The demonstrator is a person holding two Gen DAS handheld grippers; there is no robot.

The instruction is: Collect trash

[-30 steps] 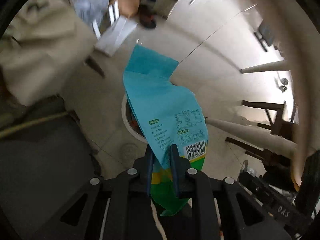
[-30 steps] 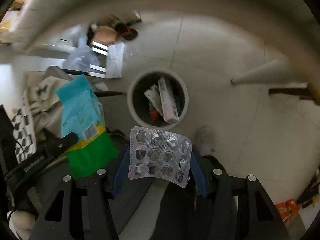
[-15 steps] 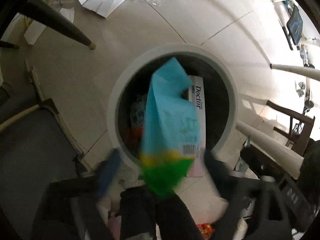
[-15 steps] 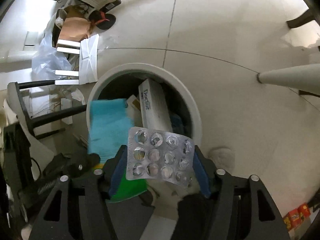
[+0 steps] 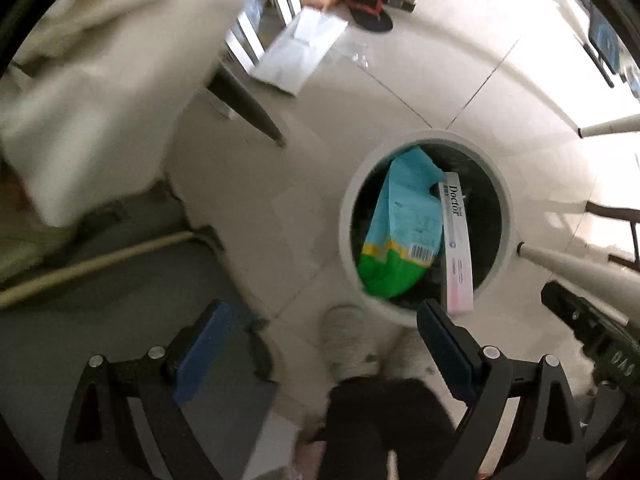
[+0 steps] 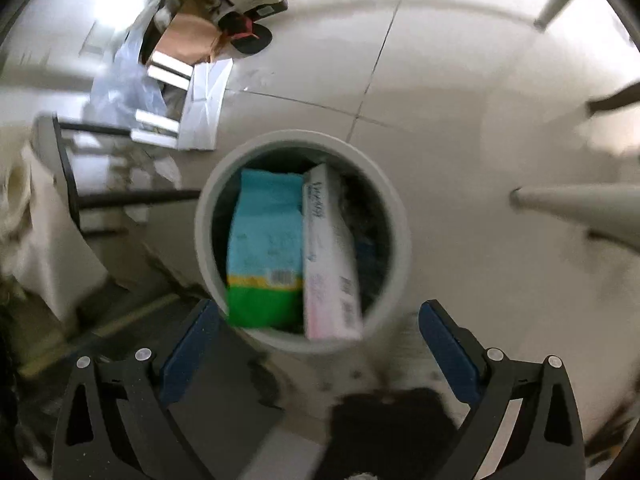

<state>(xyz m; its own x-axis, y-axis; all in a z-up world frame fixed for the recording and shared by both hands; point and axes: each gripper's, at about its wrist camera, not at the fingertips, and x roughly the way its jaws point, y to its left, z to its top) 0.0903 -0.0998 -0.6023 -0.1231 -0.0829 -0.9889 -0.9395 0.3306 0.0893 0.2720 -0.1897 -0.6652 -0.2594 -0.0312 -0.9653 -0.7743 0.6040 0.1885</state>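
A round white bin (image 5: pixel 347 216) stands on the tiled floor, and its rim (image 6: pixel 205 216) also shows in the right wrist view. Inside it lie a blue and green snack packet (image 5: pixel 404 224) (image 6: pixel 264 240) and a long white "Doctor" box (image 5: pixel 456 236) (image 6: pixel 328 256). My left gripper (image 5: pixel 320 316) hangs open over the floor just left of the bin, with nothing between its fingers. My right gripper (image 6: pixel 316 312) points down over the bin's near rim. Its jaws are opening and nothing is between them. The silver blister pack is not in view.
A grey chair seat (image 5: pixel 100 320) and its dark leg (image 5: pixel 248 108) sit left of the bin. White folded card (image 5: pixel 300 52) and a sandal (image 5: pixel 368 8) lie further off. A person's shoe (image 5: pixel 348 344) is near the bin. Pale table legs (image 6: pixel 580 204) slant in at the right.
My left gripper opened and the packet dropped into the bin. My right jaws spread and the blister pack left them. Both grippers came down toward the bin.
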